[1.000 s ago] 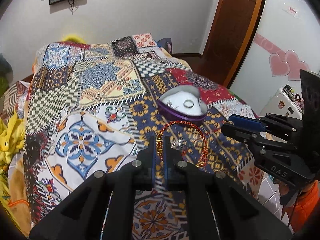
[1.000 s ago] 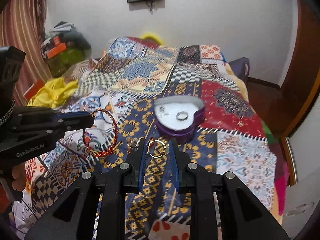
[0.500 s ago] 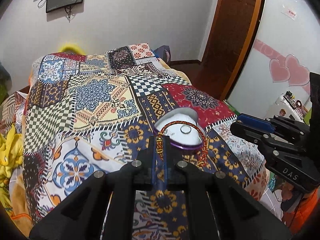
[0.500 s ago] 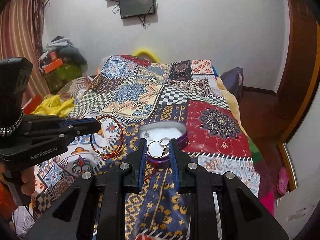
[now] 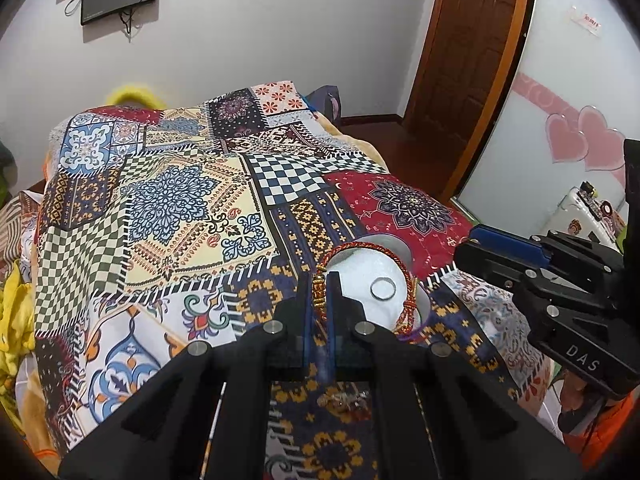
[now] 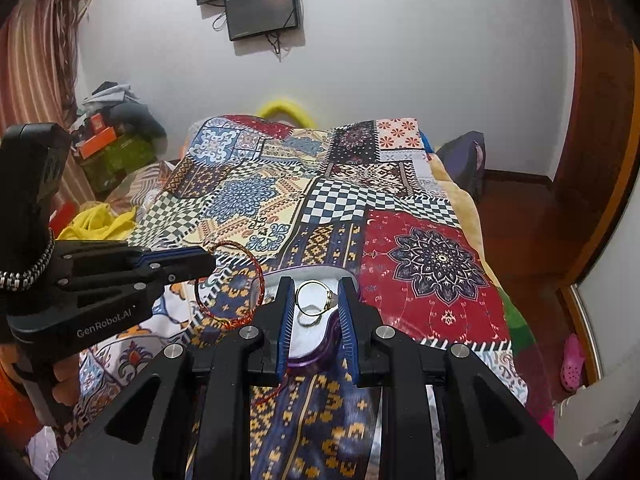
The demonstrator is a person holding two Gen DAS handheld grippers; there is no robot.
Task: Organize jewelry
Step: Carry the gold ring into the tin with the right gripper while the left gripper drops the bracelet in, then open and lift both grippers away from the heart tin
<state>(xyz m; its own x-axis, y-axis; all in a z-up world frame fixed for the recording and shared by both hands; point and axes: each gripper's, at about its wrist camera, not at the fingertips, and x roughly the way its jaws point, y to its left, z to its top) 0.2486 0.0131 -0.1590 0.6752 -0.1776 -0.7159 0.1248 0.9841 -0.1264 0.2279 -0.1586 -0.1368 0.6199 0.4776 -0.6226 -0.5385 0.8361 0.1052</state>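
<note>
closest to the person, a small tangle of jewelry (image 5: 347, 399) lies on the patchwork bedspread (image 5: 168, 216) beneath the left gripper (image 5: 320, 292). that gripper's jaws are nearly closed on the beaded clasp of a red and gold bangle (image 5: 404, 276), holding it raised over the near edge of a purple heart-shaped box (image 5: 425, 307). just beside it, the right gripper (image 6: 314, 308) has its blue-padded jaws partly closed on a thin gold ring (image 6: 313, 298), also above the box. inside, on the white lining, a silver ring (image 5: 383, 289) lies flat. farther off, a dark screen (image 6: 262, 11) hangs on the white wall, with a brown wooden door (image 5: 464, 64) to the right.
</note>
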